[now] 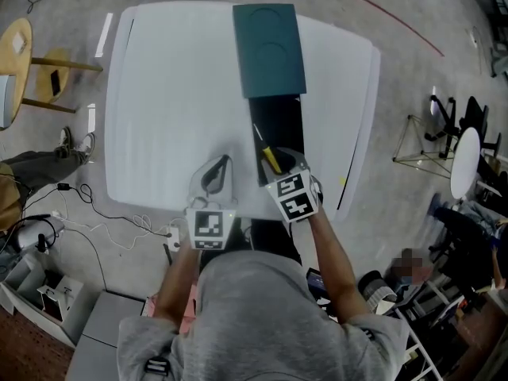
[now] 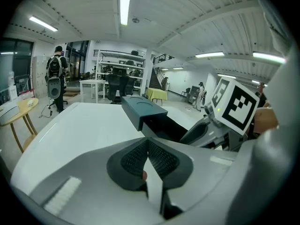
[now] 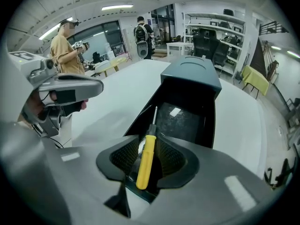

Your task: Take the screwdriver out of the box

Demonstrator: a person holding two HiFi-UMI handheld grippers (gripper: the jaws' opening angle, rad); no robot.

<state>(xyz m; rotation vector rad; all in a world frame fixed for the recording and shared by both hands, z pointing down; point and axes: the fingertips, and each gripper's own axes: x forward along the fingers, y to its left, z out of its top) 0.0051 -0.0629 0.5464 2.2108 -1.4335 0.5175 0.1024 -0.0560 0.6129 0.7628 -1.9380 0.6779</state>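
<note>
A long black box point(image 1: 284, 116) lies open on the white table point(image 1: 175, 94), with its teal lid point(image 1: 268, 50) slid to the far end. A yellow-handled screwdriver point(image 1: 271, 159) lies at the near end of the box, its metal shaft pointing away. My right gripper point(image 1: 278, 165) tilts down over it. In the right gripper view the handle point(image 3: 146, 161) lies between the pads point(image 3: 172, 157) with a slim gap on each side, so this gripper point(image 3: 148, 146) is open. My left gripper point(image 1: 219, 165) hovers left of the box, its tips meeting point(image 2: 149, 142), holding nothing.
The table's near edge runs just under both grippers. A wooden stool point(image 1: 17, 52) stands off the table's left side, with cables point(image 1: 95, 213) on the floor. One person point(image 3: 68, 50) stands beyond the table, and another with a backpack point(image 2: 56, 76) stands farther off.
</note>
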